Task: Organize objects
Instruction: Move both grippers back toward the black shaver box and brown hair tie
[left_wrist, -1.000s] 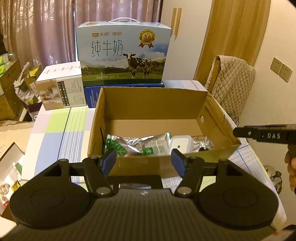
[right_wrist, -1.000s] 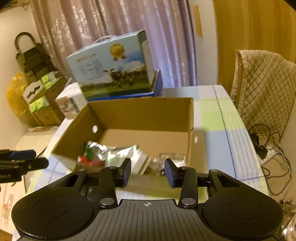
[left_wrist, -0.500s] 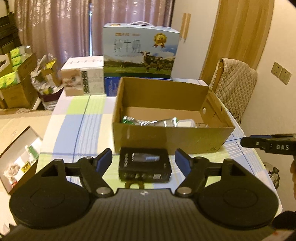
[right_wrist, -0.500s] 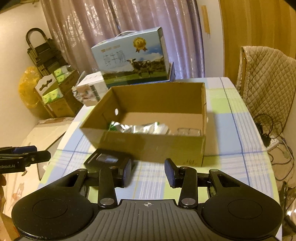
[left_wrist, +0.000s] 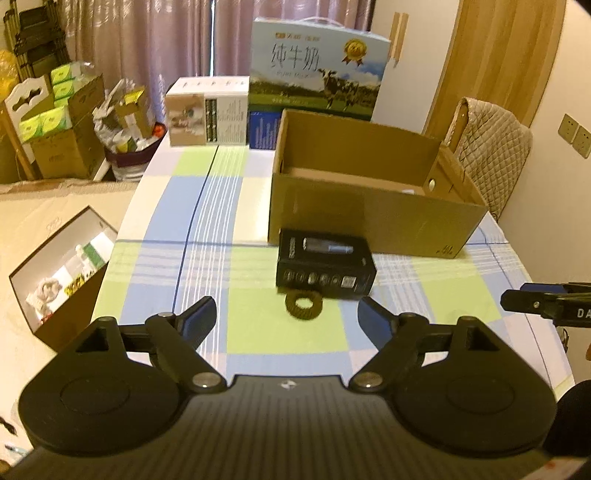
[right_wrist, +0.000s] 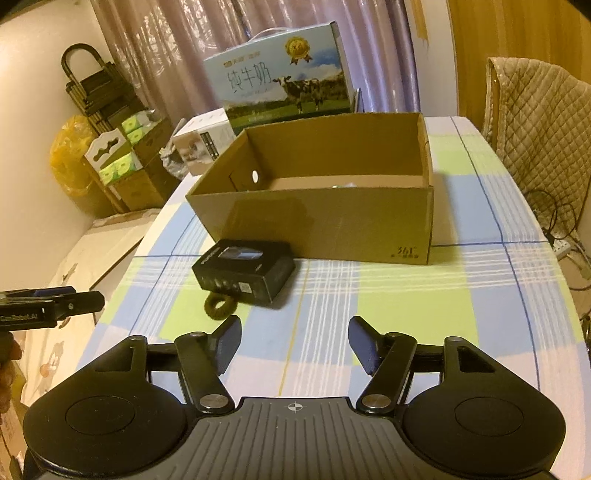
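An open brown cardboard box (left_wrist: 369, 210) (right_wrist: 332, 221) stands on the checked tablecloth. Its contents are almost hidden behind its front wall. A black product box (left_wrist: 325, 266) (right_wrist: 243, 271) lies on the cloth against the cardboard box's front. A dark olive fabric ring (left_wrist: 303, 304) (right_wrist: 218, 306) lies just in front of the black box. My left gripper (left_wrist: 286, 319) is open and empty, held back from the ring. My right gripper (right_wrist: 295, 343) is open and empty, to the right of the ring and black box.
A blue milk carton case (left_wrist: 317, 70) and a white box (left_wrist: 207, 110) stand at the table's far end. A chair with a quilted cover (left_wrist: 491, 147) is at the right. Cardboard boxes and bags (left_wrist: 62, 122) crowd the floor at left.
Both grippers have pulled back from over the cardboard box toward the table's near edge and opened wider. The black box and the fabric ring have come into view.
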